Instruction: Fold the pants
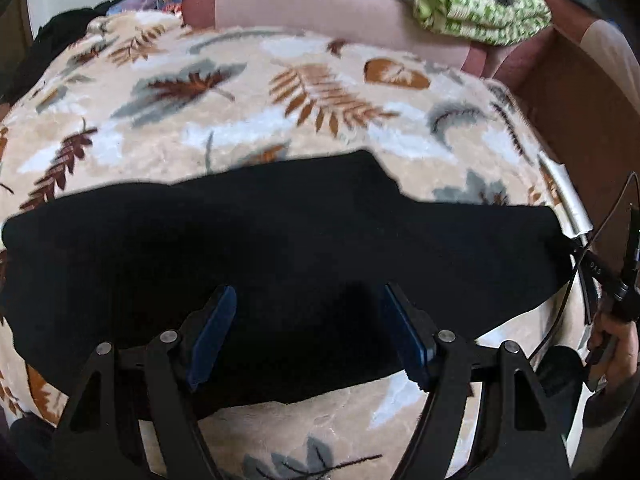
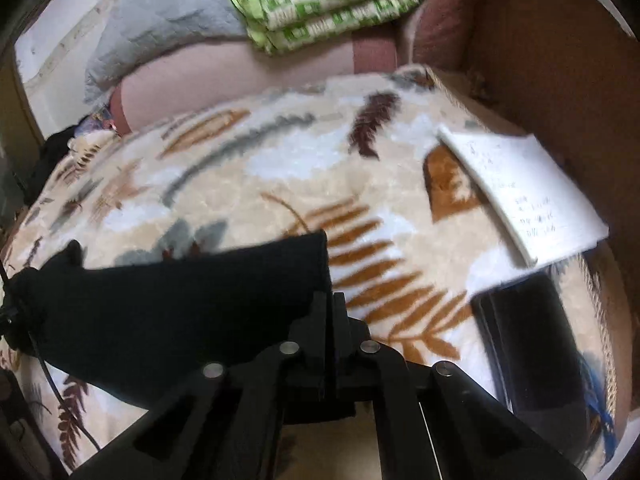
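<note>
Black pants (image 1: 280, 248) lie spread crosswise on a beige blanket with a leaf pattern (image 1: 224, 128). My left gripper (image 1: 310, 292) hovers over their middle near the front edge, open, with nothing between its blue pads (image 1: 212, 336). At the pants' right end sits my right gripper (image 1: 580, 249), held by a hand (image 1: 616, 344). In the right wrist view the right gripper (image 2: 333, 296) is shut on the edge of the pants (image 2: 180, 304), which stretch away to the left. How much cloth sits in the jaws is hidden.
A white sheet of written paper (image 2: 520, 192) and a flat black slab (image 2: 528, 340) lie on the blanket to the right. A green patterned quilt (image 2: 328, 0) rests on a pink cushion (image 1: 320, 4) at the back. Brown board (image 2: 560, 60) borders the right side. Dark clothes (image 1: 68, 28) are piled far left.
</note>
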`<state>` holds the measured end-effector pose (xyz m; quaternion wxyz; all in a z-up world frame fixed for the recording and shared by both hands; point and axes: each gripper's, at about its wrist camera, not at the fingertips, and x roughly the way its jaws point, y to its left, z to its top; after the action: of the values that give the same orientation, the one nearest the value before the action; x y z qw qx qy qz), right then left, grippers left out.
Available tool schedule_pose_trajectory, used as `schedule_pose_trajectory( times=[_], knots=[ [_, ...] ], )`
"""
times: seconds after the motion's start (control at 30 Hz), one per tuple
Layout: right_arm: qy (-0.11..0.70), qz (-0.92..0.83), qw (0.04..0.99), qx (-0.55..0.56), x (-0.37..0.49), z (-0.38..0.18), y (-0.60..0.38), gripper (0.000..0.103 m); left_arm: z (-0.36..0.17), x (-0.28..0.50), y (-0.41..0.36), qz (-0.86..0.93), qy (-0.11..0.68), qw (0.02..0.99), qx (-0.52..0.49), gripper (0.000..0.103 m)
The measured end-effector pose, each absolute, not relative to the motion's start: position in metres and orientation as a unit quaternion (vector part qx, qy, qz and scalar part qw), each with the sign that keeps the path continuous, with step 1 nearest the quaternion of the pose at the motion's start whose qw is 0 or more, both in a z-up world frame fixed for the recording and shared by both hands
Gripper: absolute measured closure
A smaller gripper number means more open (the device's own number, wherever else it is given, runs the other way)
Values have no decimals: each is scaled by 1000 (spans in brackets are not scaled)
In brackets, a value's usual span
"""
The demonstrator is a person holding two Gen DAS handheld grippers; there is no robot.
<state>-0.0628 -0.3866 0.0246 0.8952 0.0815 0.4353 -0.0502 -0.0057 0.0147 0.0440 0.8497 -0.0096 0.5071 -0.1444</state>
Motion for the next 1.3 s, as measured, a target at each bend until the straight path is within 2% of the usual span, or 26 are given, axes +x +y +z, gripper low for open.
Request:
schedule_pose_trajectory(
  times=[0.17, 0.23, 0.3, 0.47, 0.53, 0.83, 1.3],
  knots=[
    [407, -48, 907, 101, -77, 46, -389, 90, 54, -9, 12, -150, 502, 851, -27, 29],
    [387, -40, 914, 113, -85, 56, -390, 68, 63, -10, 8, -154, 493, 855, -42, 29],
    [370, -39, 922, 105, -93, 66, -386, 56, 69, -11, 2, -162, 485, 858, -48, 29],
    [348, -27, 931, 110, -106, 81, -381, 54, 78, -15, -29, -193, 471, 860, -46, 23],
    [347, -21, 930, 121, -109, 81, -382, 43, 77, -17, -42, -204, 475, 855, -46, 23],
    [361, -27, 921, 140, -112, 67, -387, 41, 72, -19, -70, -224, 484, 846, -15, 23],
    [380, -15, 914, 143, -105, 55, -368, 39, 57, -14, -71, -197, 478, 856, 17, 23]
  ],
)
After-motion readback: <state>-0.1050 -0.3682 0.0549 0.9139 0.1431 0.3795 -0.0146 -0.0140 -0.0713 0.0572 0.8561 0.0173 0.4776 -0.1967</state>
